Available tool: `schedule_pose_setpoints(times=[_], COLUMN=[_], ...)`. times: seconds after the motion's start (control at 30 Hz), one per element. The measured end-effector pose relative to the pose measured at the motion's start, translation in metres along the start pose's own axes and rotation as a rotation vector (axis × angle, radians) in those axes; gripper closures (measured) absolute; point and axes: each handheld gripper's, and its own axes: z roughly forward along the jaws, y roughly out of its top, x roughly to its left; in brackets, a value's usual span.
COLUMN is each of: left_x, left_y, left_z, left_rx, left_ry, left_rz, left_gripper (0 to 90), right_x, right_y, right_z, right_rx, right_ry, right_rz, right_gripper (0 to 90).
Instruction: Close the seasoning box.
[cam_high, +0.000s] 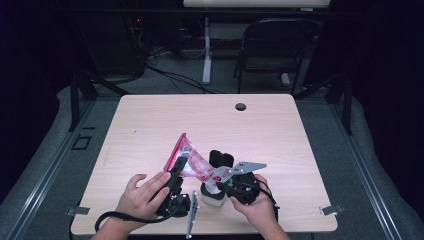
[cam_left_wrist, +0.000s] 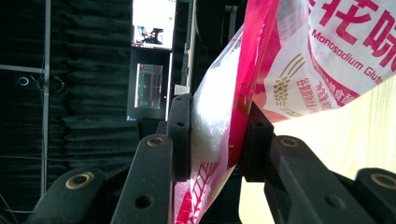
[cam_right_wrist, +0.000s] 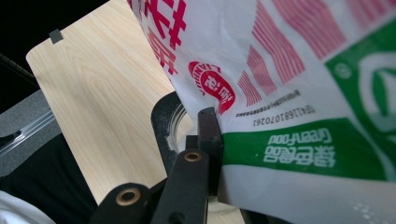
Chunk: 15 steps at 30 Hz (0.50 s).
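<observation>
Nearest the person, the left gripper (cam_high: 176, 177) pinches the red-and-white seasoning bag (cam_high: 192, 161) between its fingers; the right gripper (cam_high: 231, 176) clamps the bag's lower end over a jar (cam_high: 212, 194) on the table (cam_high: 280, 150). Pouring seems underway, with white granules left inside.

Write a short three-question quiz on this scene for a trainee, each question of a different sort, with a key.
1. True or false: the left gripper has its fingers closed on the red and white bag.
2. Which object stands under the lower end of the bag, near the right gripper? A) a jar with a black rim B) a metal bowl C) a cardboard box
3. Fill in: the English words printed on the bag's green band read "Green ____".

Key: 1 true; 2 A; 3 Food.
</observation>
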Motion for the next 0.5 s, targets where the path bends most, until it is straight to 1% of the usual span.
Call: schedule_pose_setpoints(times=[0.03, 0.2, 0.27, 0.37, 0.5], left_x=[0.0000, 0.0000, 0.0003, 0.0001, -0.0001], left_y=[-0.0002, -0.0009, -0.0010, -0.0020, -0.0025], left_z=[0.0000, -0.0007, -0.0008, -0.0012, -0.0013], left_rx=[0.000, 0.005, 0.003, 0.006, 0.005], left_ry=[0.001, -0.001, 0.004, -0.004, -0.004], left_rz=[0.000, -0.005, 0.000, -0.009, -0.009], left_gripper=[70.8, 70.8, 70.8, 70.8, 70.9], right_x=[-0.0004, 0.0001, 0.0006, 0.0012, 0.0019], right_y=[0.0002, 0.0011, 0.0013, 0.0018, 0.0018], right_z=[0.0005, 0.0011, 0.0019, 0.0024, 0.0032], right_rx=[-0.001, 0.002, -0.001, 0.006, 0.002], right_ry=[0.000, 0.002, 0.004, 0.003, 0.004], right_rz=[-0.008, -0.007, -0.006, -0.010, -0.014], right_gripper=[90.0, 90.0, 90.0, 90.0, 90.0])
